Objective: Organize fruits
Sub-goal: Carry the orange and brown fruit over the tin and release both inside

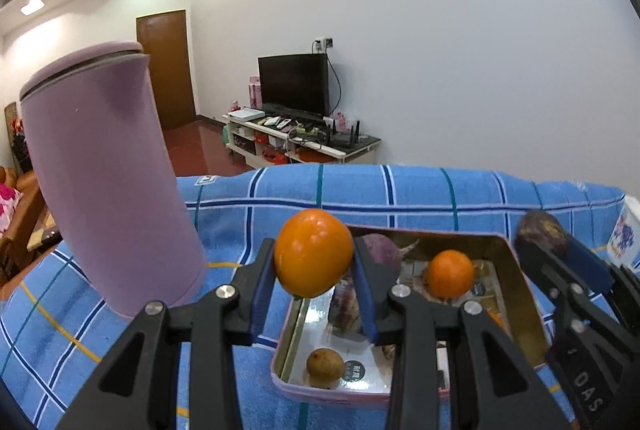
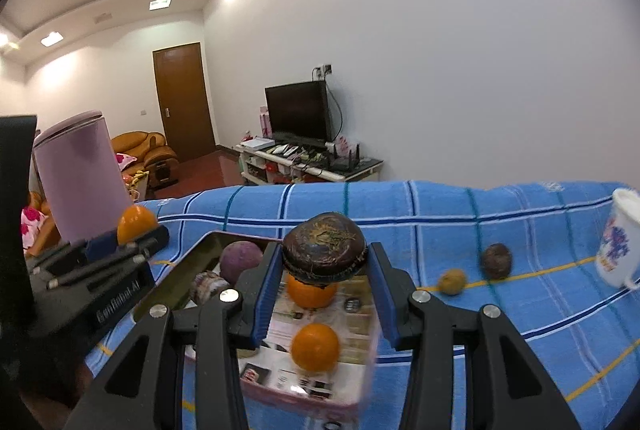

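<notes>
Fruit in both tools above the tray

Left tool point(image 1: 314, 262) clamps an orange point(image 1: 313, 253); right tool point(image 2: 325, 270) pinches a dark wrinkled fruit point(image 2: 324, 253). Tray point(image 1: 520, 270) lies just below, at 6 o'clock. Lower each over bare floor, clear of the small orange point(image 2: 315, 347), then open gently.

Three oranges point(image 2: 137, 224) point(image 2: 312, 290) point(image 2: 315, 348), two dark fruits point(image 2: 324, 248) point(image 2: 496, 260), two small brown fruits point(image 2: 452, 281) point(image 1: 325, 368), one tray point(image 2: 188, 270), one canister point(image 2: 80, 174), one mug point(image 2: 616, 242)

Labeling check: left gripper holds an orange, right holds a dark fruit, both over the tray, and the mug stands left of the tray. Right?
Mug side is wrong. The right wrist view shows the mug right of the tray; the purple canister stands left. The rest holds: left gripper, orange, right gripper, dark fruit.
</notes>
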Tool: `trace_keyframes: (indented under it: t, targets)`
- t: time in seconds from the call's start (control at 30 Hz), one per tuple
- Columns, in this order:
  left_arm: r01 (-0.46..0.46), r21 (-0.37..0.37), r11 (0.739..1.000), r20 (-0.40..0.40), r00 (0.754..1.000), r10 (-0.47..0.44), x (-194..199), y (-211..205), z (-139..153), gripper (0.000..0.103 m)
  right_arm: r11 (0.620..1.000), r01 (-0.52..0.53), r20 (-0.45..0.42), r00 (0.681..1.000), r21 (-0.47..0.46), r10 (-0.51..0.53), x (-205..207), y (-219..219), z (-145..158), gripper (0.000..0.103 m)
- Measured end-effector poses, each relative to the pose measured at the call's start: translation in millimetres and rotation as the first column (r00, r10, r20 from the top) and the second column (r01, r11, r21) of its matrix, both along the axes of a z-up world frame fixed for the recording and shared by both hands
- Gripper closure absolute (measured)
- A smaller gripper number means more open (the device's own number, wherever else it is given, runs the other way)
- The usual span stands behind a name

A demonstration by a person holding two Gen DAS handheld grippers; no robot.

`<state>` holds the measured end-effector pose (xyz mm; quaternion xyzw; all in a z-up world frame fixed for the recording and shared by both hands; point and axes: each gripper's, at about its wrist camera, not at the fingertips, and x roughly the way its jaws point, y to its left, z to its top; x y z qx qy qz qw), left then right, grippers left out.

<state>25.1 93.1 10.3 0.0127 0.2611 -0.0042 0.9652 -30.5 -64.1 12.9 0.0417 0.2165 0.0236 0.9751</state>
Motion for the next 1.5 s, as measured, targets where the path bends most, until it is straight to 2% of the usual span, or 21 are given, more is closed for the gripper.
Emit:
trace_keyframes:
  t: [0.5,0.77,1.17,1.3,1.33,1.4,1.43,1.47,1.5]
  targets:
    - [0.022,0.077,0.997,-0.077,0.997,-0.016,14.3,-16.6,-19.2,0.064,0.999,-0.04,-0.121,0.992,-0.012,0.038,30.0,9.9,-26.7,0.058]
    - [0.016,0.1,0.995,-0.118,0.993,-0.004,20.3,-17.9,-27.6,0.064,0.998,-0.067,-0.146,0.987,-0.004,0.066,33.5,11.6,-29.0,0.058]
    - [0.017,0.115,0.993,-0.118,0.993,-0.003,19.1,-20.5,-29.8,0.063,0.989,-0.11,-0.153,0.98,0.095,0.124,36.0,-1.6,-31.1,0.056]
    - [0.012,0.168,0.986,-0.074,0.997,0.001,12.6,-28.2,-25.5,0.06,0.989,-0.108,-0.118,0.986,0.104,0.12,28.6,-5.3,-28.1,0.038]
    - [0.013,0.179,0.984,-0.062,0.998,-0.002,10.3,-30.5,-24.2,0.055,0.989,-0.104,-0.107,0.988,0.102,0.114,27.5,-4.7,-26.7,0.038]
    - [0.007,0.195,0.981,-0.04,0.999,0.001,6.9,-33.5,-21.9,0.037,0.992,-0.088,-0.081,0.992,0.091,0.096,22.8,-6.6,-24.1,0.038]
    - [0.001,0.2,0.98,-0.03,1.0,0.005,5.1,-34.3,-21.0,0.024,0.994,-0.074,-0.064,0.995,0.085,0.079,19.7,-7.6,-21.7,0.038]
    - [-0.005,0.199,0.98,-0.012,1.0,0.007,2.1,-34.7,-18.5,0.017,0.995,-0.053,-0.045,0.997,0.08,0.057,16.1,-10.2,-19.3,0.038]
    - [-0.003,0.192,0.981,0.001,1.0,0.003,0.1,-33.7,-16.5,0.016,0.996,-0.035,-0.029,0.999,0.079,0.038,12.9,-12.8,-17.4,0.038]
